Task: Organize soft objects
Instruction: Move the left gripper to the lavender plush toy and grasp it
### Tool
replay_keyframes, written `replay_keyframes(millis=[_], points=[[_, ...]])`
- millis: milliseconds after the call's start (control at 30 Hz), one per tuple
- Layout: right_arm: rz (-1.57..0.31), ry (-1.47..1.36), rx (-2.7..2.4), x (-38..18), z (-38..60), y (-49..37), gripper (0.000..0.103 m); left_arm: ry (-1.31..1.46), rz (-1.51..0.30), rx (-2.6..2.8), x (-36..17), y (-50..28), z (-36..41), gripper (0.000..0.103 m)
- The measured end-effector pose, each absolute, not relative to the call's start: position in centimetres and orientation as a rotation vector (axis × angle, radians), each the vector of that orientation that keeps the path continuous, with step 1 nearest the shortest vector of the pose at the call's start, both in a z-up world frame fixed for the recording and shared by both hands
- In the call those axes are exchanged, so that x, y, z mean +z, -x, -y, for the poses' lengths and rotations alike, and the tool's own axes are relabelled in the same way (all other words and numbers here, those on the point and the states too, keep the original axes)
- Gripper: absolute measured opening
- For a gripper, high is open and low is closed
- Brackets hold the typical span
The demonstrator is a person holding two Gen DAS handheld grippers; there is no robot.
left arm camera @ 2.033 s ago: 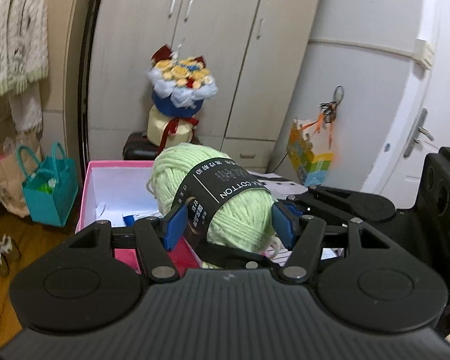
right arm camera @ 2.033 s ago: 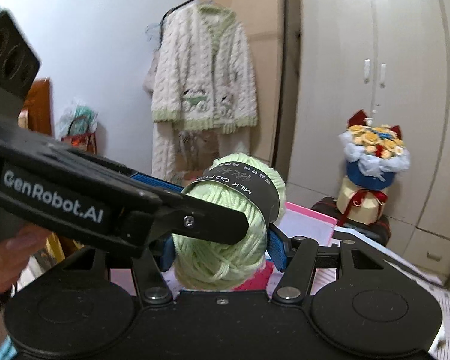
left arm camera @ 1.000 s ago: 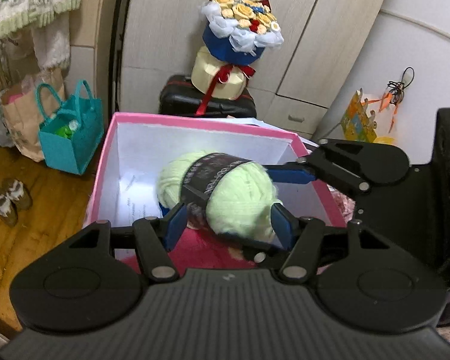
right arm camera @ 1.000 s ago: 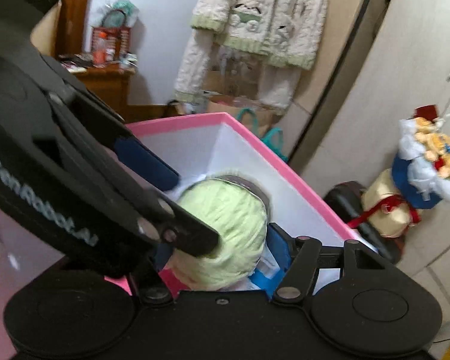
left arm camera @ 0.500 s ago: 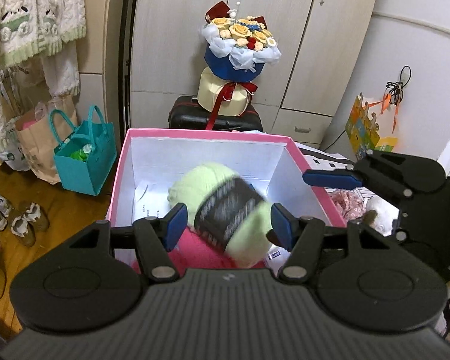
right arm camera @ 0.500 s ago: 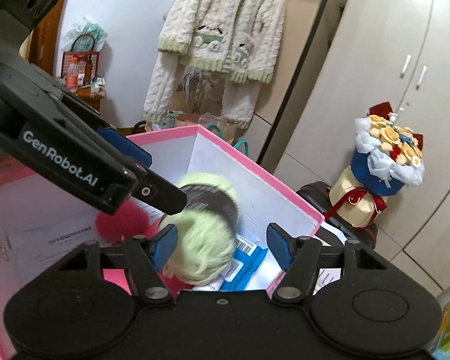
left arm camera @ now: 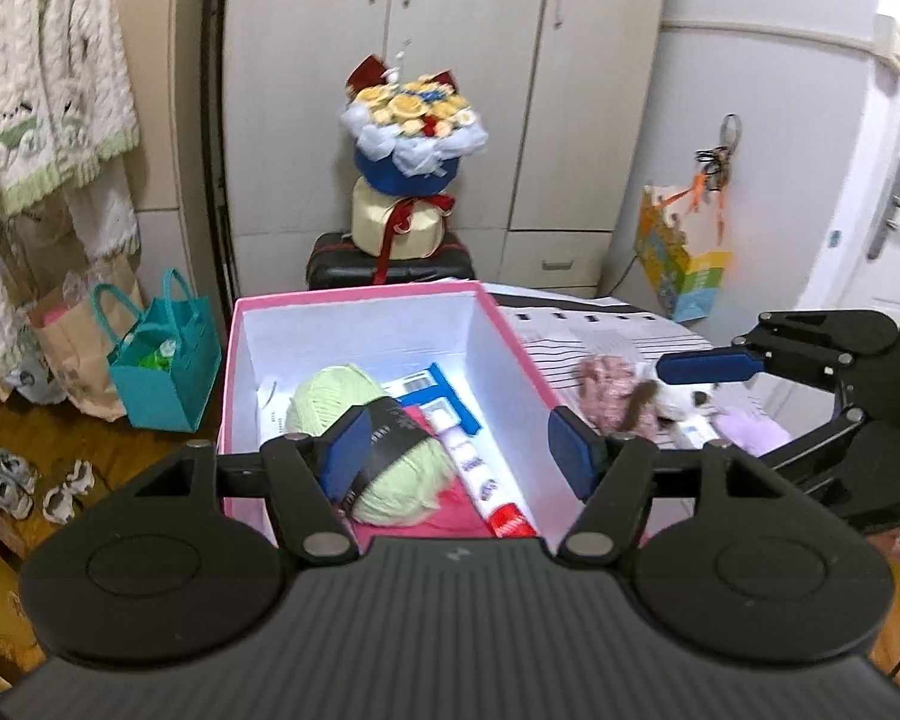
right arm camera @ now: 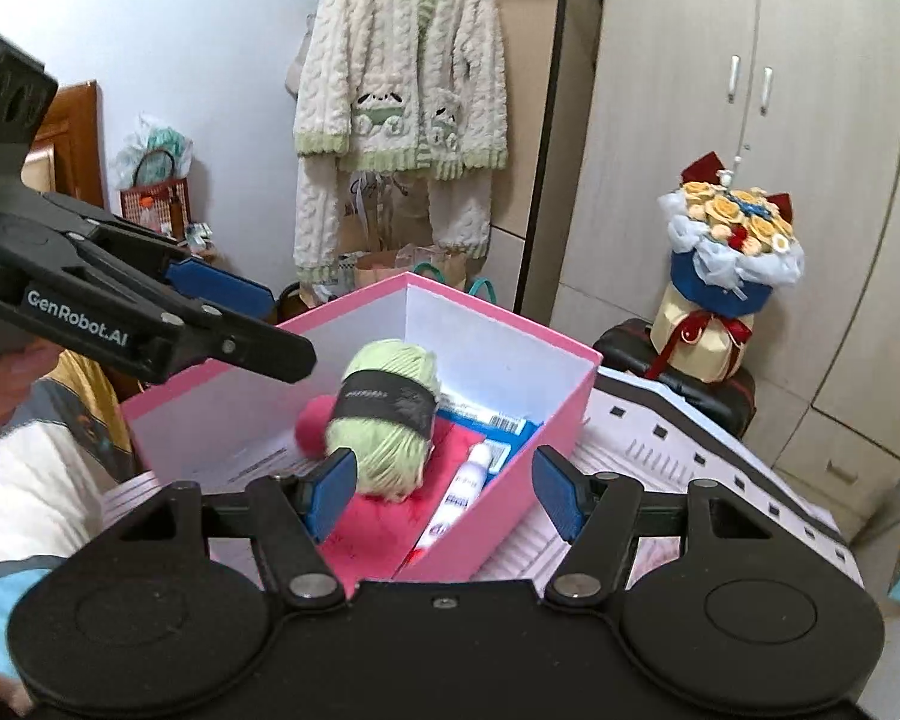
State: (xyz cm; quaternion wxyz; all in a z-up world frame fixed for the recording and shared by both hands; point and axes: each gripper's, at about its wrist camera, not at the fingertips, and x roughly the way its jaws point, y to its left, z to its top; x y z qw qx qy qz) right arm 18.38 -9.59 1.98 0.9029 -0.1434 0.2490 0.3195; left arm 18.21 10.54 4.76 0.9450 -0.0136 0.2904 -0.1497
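Note:
A light green yarn ball (left arm camera: pixel 330 402) with a black band lies inside the pink box (left arm camera: pixel 354 299), on a red soft item (left arm camera: pixel 450 507) beside a white tube (left arm camera: pixel 480 477). It shows in the right wrist view too (right arm camera: pixel 384 420), in the box (right arm camera: pixel 498 324). My left gripper (left arm camera: pixel 459 450) is open and empty above the box's near edge. My right gripper (right arm camera: pixel 441 489) is open and empty, also near the box. More soft items, a pink one (left arm camera: pixel 609 384) and a lilac one (left arm camera: pixel 756 429), lie on the striped surface to the right.
A flower bouquet (left arm camera: pixel 411 120) stands on a black case (left arm camera: pixel 390 264) behind the box. A teal bag (left arm camera: pixel 165 360) and shoes (left arm camera: pixel 6 474) are on the wooden floor at the left. A knitted cardigan (right arm camera: pixel 399 90) hangs by the wardrobe.
Both grippers held the yarn ball over the box, then opened. The ball dropped into the box and both grippers drew back from it.

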Motion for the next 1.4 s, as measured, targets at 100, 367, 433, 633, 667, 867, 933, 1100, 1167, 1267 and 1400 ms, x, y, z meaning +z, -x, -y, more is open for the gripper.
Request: replay_keyframes(millis=[100,367,433,633,667,867,933,1100,1167,1267,1400], points=[[-0.513,0.263,0.658,2.8,11.3,-16.1,0.07,0.012,-0.587,-0.349,5.5,-16.3,-9.8,0.066],[-0.523,0.223,0.597,4.3,15.9,-11.1,0.078,-0.025,-0.577,-0.47,6.8,-12.2,-7.1,0.068],[-0.513,0.203,0.564,4.2,17.5,-10.1,0.081,-0.043,-0.562,-0.493,6.8,-11.3,-6.1,0.068],[-0.527,0.144,0.481,2.9,21.9,-8.3,0.083,-0.093,-0.566,-0.583,5.9,-10.1,-2.3,0.069],[-0.529,0.141,0.462,2.5,22.6,-8.0,0.084,-0.1,-0.571,-0.597,5.6,-10.1,-1.5,0.069],[-0.555,0.122,0.411,0.7,25.6,-7.0,0.084,-0.108,-0.586,-0.663,4.0,-10.7,2.1,0.069],[-0.56,0.12,0.395,0.1,26.5,-7.0,0.084,-0.106,-0.596,-0.679,3.2,-11.1,3.2,0.069],[-0.573,0.13,0.371,-1.7,28.3,-7.2,0.084,-0.087,-0.637,-0.695,1.1,-12.7,5.6,0.069],[-0.576,0.136,0.358,-2.4,29.0,-7.7,0.084,-0.08,-0.649,-0.697,0.2,-13.4,6.6,0.069],[-0.587,0.12,0.344,-3.5,30.2,-8.7,0.084,-0.071,-0.662,-0.697,-1.1,-14.5,7.6,0.069],[-0.605,0.096,0.344,-5.0,31.5,-10.7,0.084,-0.033,-0.694,-0.689,-2.9,-16.4,8.7,0.069]])
